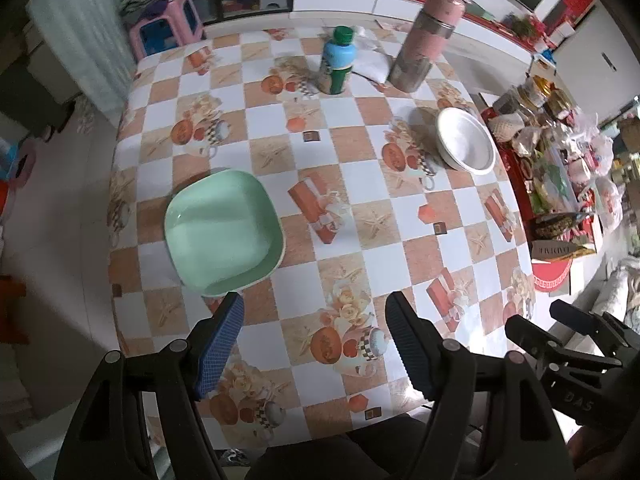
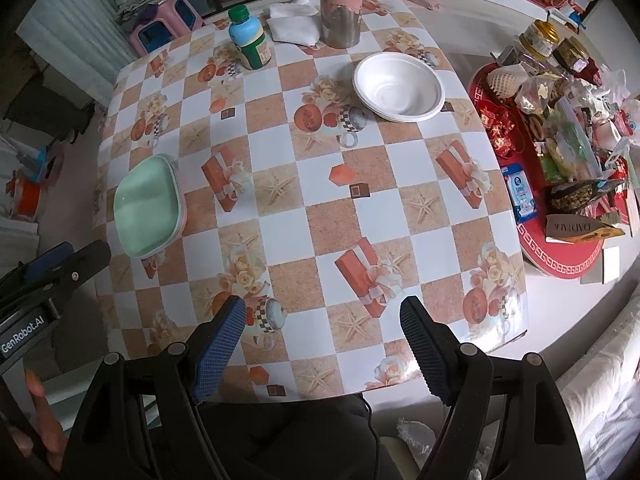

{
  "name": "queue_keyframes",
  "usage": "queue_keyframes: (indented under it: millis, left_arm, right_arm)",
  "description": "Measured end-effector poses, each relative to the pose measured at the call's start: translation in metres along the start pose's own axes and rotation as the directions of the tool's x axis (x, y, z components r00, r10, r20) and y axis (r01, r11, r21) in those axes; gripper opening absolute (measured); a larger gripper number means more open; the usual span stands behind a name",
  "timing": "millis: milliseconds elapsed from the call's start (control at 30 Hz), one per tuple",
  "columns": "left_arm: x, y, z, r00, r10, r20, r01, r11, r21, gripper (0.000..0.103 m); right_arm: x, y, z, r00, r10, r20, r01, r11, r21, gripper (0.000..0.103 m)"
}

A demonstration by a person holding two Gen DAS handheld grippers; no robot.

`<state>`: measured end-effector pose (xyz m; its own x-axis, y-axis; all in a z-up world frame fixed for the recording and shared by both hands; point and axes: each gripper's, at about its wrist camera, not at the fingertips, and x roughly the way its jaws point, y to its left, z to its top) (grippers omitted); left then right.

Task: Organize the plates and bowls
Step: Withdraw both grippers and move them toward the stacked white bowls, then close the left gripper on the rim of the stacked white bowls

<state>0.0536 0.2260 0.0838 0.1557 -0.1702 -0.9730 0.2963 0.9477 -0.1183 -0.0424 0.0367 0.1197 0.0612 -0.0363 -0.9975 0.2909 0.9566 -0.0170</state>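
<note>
Both hand-held grippers w/ jaws apart, nothing held. Green plates point(image 1: 224, 234) stacked on bench's left side, just ahead-left of left hand-held gripper point(image 1: 314, 344); white bowls point(image 2: 399, 88) far right, nearer right hand-held gripper point(image 2: 322, 344).

"GenRobot.AI" on the left gripper point(image 2: 24, 336) body, approx 9 o'clock in right wrist view. "DAS" moulded on the right gripper point(image 1: 576, 396), 4 o'clock. "DADIMIC"-ish, upside down, on a brown box point(image 2: 576, 226), 3 o'clock.
</note>
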Motion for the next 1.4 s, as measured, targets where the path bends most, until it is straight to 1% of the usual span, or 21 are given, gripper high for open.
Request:
queue_keyframes:
  millis: [167, 400, 533, 667, 767, 900, 1000, 1033, 1100, 1167, 1233, 1300, 1367, 1400]
  left_arm:
    - [-0.002, -0.008, 0.005, 1.0, -0.01, 0.01, 0.009, 0.999, 0.046, 0.076]
    - [0.002, -0.018, 0.005, 0.999, -0.039, -0.002, 0.039, 0.994, 0.103, 0.076]
    - [0.008, -0.028, 0.005, 0.998, -0.054, -0.022, 0.057, 0.989, 0.135, 0.076]
    - [0.009, -0.051, 0.013, 0.996, -0.08, -0.027, 0.083, 0.981, 0.174, 0.076]
    - [0.011, -0.073, 0.027, 0.995, -0.098, -0.028, 0.102, 0.977, 0.187, 0.076]
    - [0.02, -0.108, 0.063, 0.993, -0.116, -0.015, 0.117, 0.976, 0.185, 0.076]
    - [0.039, -0.132, 0.099, 0.995, -0.096, -0.008, 0.096, 0.98, 0.173, 0.076]
    - [0.051, -0.141, 0.114, 0.997, -0.08, -0.009, 0.08, 0.983, 0.168, 0.076]
    - [0.071, -0.151, 0.132, 0.998, -0.051, -0.022, 0.054, 0.985, 0.161, 0.076]
    - [0.1, -0.163, 0.151, 0.998, -0.02, -0.052, 0.028, 0.988, 0.15, 0.076]
    - [0.122, -0.171, 0.162, 0.998, 0.013, -0.068, -0.003, 0.989, 0.146, 0.076]
    - [0.148, -0.177, 0.173, 0.994, 0.046, -0.098, -0.033, 0.991, 0.129, 0.075]
    - [0.17, -0.18, 0.183, 0.991, 0.058, -0.123, -0.046, 0.994, 0.096, 0.072]
    - [0.178, -0.181, 0.186, 0.989, 0.057, -0.134, -0.046, 0.996, 0.082, 0.07]
  right_arm:
    - [-0.003, -0.008, -0.002, 1.0, -0.008, 0.014, 0.008, 0.999, 0.039, 0.08]
    - [-0.011, -0.015, -0.006, 0.998, -0.043, 0.034, 0.04, 0.996, 0.073, 0.081]
    - [-0.016, -0.017, -0.011, 0.996, -0.066, 0.055, 0.062, 0.994, 0.085, 0.081]
    - [-0.021, -0.032, -0.015, 0.994, -0.082, 0.074, 0.074, 0.991, 0.113, 0.08]
    - [-0.018, -0.05, -0.012, 0.996, -0.06, 0.072, 0.051, 0.99, 0.13, 0.08]
    - [-0.013, -0.073, 0.011, 0.996, -0.046, 0.078, 0.035, 0.991, 0.126, 0.081]
    - [-0.007, -0.093, 0.041, 0.995, -0.024, 0.101, 0.012, 0.993, 0.119, 0.08]
    - [-0.003, -0.101, 0.054, 0.994, -0.021, 0.103, 0.008, 0.993, 0.12, 0.08]
    - [0.006, -0.118, 0.083, 0.993, 0.0, 0.115, -0.013, 0.993, 0.117, 0.08]
    - [0.021, -0.135, 0.113, 0.994, 0.001, 0.108, -0.014, 0.993, 0.118, 0.08]
    - [0.037, -0.149, 0.137, 0.996, 0.01, 0.093, -0.021, 0.992, 0.12, 0.08]
    - [0.06, -0.162, 0.164, 0.998, 0.002, 0.07, -0.009, 0.994, 0.109, 0.08]
    - [0.078, -0.171, 0.18, 0.999, -0.009, 0.046, 0.005, 0.995, 0.099, 0.079]
    - [0.088, -0.175, 0.189, 0.999, -0.009, 0.033, 0.006, 0.995, 0.097, 0.076]
